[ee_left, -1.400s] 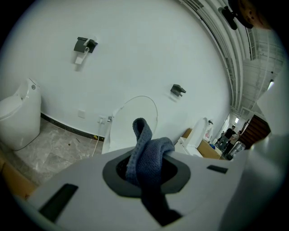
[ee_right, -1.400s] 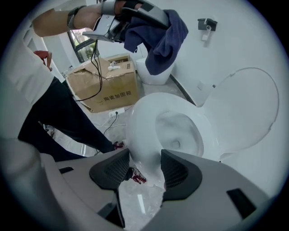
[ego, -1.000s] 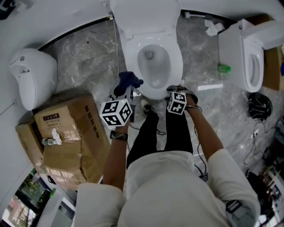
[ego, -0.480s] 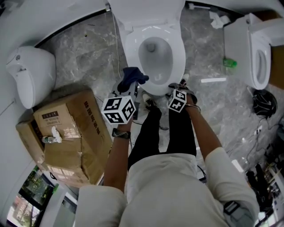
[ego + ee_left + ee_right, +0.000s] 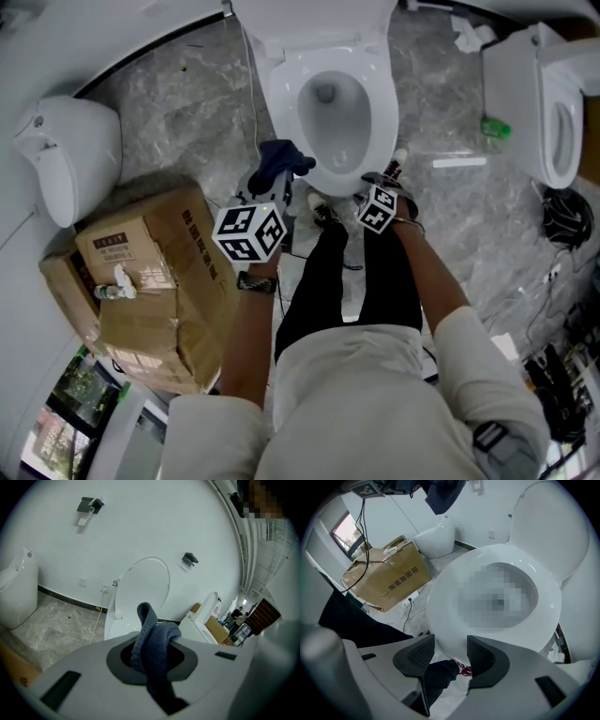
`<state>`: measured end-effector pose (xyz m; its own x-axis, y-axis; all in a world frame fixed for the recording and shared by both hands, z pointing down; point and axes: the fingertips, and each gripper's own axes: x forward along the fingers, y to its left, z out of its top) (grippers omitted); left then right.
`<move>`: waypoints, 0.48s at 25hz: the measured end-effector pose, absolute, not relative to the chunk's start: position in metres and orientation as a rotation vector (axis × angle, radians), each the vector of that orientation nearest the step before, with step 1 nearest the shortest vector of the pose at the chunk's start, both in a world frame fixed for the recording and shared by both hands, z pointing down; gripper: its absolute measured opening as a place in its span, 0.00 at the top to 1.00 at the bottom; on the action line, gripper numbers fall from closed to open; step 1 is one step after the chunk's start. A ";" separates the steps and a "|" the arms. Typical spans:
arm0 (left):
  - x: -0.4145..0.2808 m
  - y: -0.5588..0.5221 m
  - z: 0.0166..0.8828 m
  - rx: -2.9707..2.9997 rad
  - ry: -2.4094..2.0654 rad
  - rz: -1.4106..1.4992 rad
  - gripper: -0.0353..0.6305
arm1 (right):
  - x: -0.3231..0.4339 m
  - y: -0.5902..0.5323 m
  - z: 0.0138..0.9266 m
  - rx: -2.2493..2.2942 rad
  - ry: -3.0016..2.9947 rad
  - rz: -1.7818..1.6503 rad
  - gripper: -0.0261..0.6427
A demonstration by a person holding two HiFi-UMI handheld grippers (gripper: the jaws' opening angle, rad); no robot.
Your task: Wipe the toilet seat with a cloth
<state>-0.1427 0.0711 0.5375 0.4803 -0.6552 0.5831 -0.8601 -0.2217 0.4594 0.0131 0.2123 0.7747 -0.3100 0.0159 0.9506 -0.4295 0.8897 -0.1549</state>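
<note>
A dark blue cloth (image 5: 151, 637) was pinched between the jaws of the left hand-held gripper (image 5: 152, 657), its loose end bunched and curled upward above them. In the head view the cloth was held just beside the front left edge of the white toilet seat (image 5: 287, 105); whether the two touched could not be told. The toilet lid (image 5: 146, 584) was stood upright against the white wall.

The right hand-held gripper (image 5: 451, 654) was held at the front of the bowl with its ribbed jaws spread and nothing gripped between them; the seat's front rim was seen just beyond the gap.

A battered cardboard box (image 5: 389, 581) was set on the grey marble floor (image 5: 187, 131) to the person's left, with a line of black Chinese characters printed on its side and a small label on its top, neither read with confidence. A small bottle (image 5: 116, 292) was laid on top of the box. A second white toilet (image 5: 553, 112) was stood well apart to the right, and a rounded white fixture (image 5: 66, 159) was placed against the wall at left. Black-and-white square markers were carried on both gripper cubes.
</note>
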 end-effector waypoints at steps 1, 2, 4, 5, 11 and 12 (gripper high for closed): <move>-0.142 0.070 0.539 1.961 -1.254 0.345 0.89 | 0.013 0.213 0.777 0.308 -1.839 0.457 0.61; -0.141 0.069 0.541 1.960 -1.252 0.349 0.89 | 0.014 0.213 0.779 0.313 -1.838 0.461 0.61; -0.137 0.065 0.544 1.961 -1.248 0.357 0.89 | 0.016 0.210 0.781 0.326 -1.845 0.473 0.61; -0.136 0.063 0.547 1.960 -1.247 0.359 0.89 | 0.015 0.209 0.782 0.330 -1.853 0.480 0.61; -0.127 0.044 0.559 1.935 -1.262 0.338 0.89 | 0.015 0.207 0.770 0.305 -1.862 0.441 0.61; -0.123 0.039 0.560 1.933 -1.266 0.327 0.89 | 0.016 0.203 0.767 0.320 -1.871 0.439 0.61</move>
<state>-0.1231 0.0387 0.5597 0.4689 -0.6586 0.5885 -0.8613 -0.1934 0.4698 0.0163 0.2029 0.7668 -0.3320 -0.0061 0.9433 -0.4251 0.8937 -0.1438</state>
